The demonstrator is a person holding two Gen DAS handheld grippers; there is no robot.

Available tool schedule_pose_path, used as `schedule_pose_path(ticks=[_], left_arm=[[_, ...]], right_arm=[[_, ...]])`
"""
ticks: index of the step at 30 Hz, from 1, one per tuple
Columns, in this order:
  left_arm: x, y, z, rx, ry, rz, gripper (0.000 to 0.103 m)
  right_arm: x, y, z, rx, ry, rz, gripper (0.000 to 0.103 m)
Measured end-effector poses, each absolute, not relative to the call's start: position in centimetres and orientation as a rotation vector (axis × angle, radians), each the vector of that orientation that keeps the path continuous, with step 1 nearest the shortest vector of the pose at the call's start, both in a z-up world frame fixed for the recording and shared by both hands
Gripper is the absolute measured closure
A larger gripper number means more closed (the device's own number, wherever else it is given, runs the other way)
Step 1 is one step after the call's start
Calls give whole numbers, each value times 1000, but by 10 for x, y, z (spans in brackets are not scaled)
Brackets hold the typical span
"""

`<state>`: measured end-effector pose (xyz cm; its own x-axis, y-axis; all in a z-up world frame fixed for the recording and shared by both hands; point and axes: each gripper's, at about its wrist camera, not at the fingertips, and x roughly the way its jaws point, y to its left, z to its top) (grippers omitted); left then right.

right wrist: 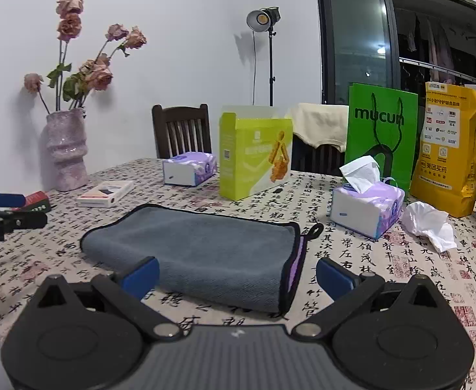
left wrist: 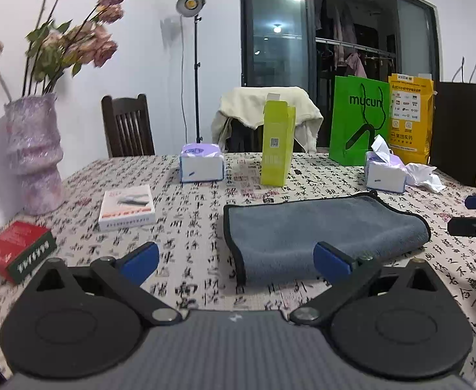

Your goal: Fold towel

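Towel (right wrist: pixel 205 253), near edge behind blue fingertips (right wrist: pixel 140 276)

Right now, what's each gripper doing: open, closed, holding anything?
Left gripper: open, holding nothing, just short of the grey towel.
Right gripper: open, holding nothing, its fingers either side of the towel's near corner.
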<state>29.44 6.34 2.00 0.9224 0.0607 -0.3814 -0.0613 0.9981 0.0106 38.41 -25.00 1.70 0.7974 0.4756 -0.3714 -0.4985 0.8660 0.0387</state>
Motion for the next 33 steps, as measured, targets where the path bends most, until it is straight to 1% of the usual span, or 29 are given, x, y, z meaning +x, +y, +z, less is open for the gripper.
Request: schedule_pose_path(ticks=[7, 17, 33], left_arm=[[270, 71, 15, -41, 384, 100, 0], [237, 61, 17, -4, 353, 129, 0], [159, 28, 16, 45, 266, 91, 0]], right_arm=[[366, -256, 9, -49, 383, 518, 0], [325, -263, -2, -78, 380, 520, 0], [241, -263, 3, -51, 278, 525, 0]])
